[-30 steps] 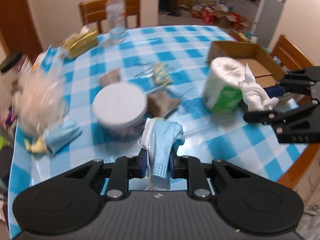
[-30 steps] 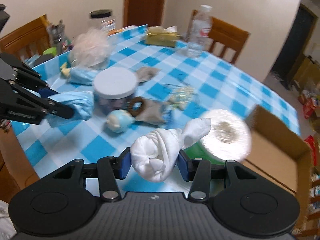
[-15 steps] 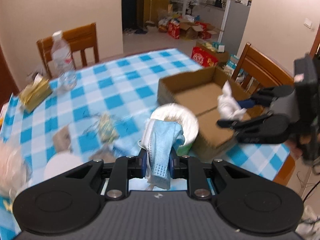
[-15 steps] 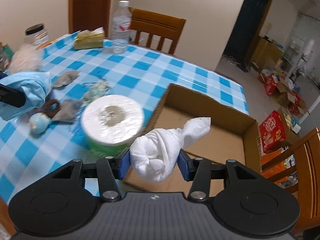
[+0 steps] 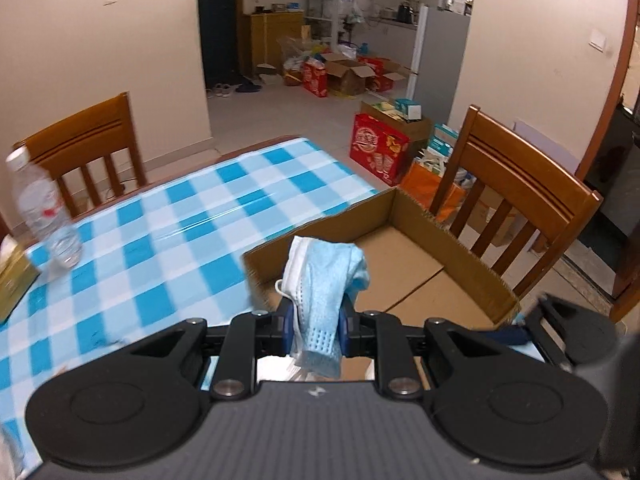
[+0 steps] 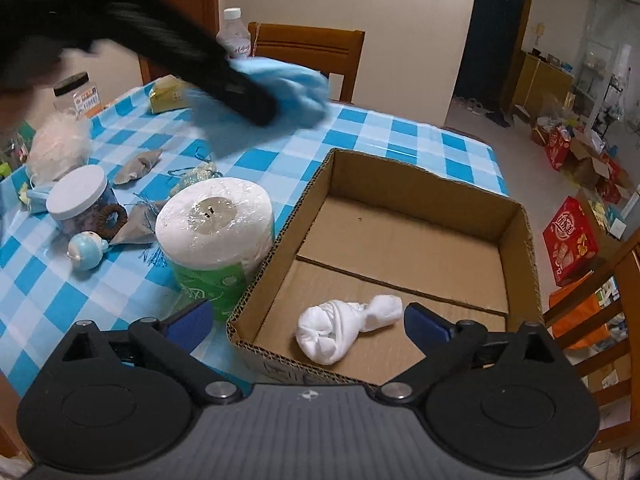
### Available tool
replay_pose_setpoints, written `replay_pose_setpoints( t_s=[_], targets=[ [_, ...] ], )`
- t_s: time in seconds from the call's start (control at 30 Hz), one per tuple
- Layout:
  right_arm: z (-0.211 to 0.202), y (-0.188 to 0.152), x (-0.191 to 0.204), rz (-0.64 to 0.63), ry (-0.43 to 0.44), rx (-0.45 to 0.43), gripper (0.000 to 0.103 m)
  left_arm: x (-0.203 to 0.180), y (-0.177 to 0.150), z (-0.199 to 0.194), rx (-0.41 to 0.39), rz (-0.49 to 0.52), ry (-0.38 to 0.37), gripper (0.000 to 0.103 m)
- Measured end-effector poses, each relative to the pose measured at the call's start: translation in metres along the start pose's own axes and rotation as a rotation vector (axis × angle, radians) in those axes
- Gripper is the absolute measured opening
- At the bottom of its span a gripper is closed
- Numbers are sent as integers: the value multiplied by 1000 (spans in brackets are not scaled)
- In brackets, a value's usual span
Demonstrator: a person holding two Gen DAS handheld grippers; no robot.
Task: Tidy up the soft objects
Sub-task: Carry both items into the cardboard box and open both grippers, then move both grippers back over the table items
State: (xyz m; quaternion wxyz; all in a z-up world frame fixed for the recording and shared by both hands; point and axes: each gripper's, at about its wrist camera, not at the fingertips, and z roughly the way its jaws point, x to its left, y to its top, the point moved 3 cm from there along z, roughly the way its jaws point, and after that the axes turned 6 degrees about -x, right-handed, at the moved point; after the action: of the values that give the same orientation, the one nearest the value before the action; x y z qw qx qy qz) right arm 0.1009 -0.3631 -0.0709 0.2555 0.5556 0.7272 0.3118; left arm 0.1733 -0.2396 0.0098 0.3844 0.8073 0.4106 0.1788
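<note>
My left gripper (image 5: 316, 326) is shut on a crumpled light blue face mask (image 5: 326, 280) and holds it above the near left corner of the open cardboard box (image 5: 472, 258). In the right wrist view the mask (image 6: 292, 92) shows blurred, high over the table. My right gripper (image 6: 308, 322) is open and empty over the near edge of the box (image 6: 516, 216). A knotted white cloth (image 6: 344, 330) lies on the box floor between its fingers.
Left of the box on the blue checked table (image 6: 120, 280) stand a wrapped toilet roll (image 6: 216, 236), a white-lidded jar (image 6: 80, 200), a small blue toy (image 6: 86, 250), grey pouches and a fluffy ball (image 6: 56, 148). A water bottle (image 5: 44, 216) and wooden chairs (image 5: 516, 196) stand around.
My right gripper opened and let the white cloth drop into the box. My left gripper swung right with the mask, from over the toilet roll to over the box.
</note>
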Motion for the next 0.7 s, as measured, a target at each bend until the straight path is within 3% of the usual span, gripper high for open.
replay_pose_setpoints(
  t_s=[0.03, 0.1, 0.13, 0.17, 0.37, 0.7],
  targets=[
    [-3, -1, -2, 7, -4, -6, 103, -5, 5, 9, 3, 4, -7, 27],
    [-6, -1, -8, 26, -2, -16, 103, -14, 12, 23, 6, 16, -17, 48],
    [-7, -2, -10, 34, -7, -17, 103, -18, 15, 32, 3, 20, -16, 70],
    [-8, -2, -12, 39, -14, -18, 103, -21, 18, 38, 3, 21, -16, 87],
    [-9, -6, -19, 31, -38, -22, 103, -32, 20, 55, -25, 49, 31, 91],
    [-5, -3, -15, 3, -11, -41, 103, -29, 6, 29, -46, 18, 100, 95]
  ],
)
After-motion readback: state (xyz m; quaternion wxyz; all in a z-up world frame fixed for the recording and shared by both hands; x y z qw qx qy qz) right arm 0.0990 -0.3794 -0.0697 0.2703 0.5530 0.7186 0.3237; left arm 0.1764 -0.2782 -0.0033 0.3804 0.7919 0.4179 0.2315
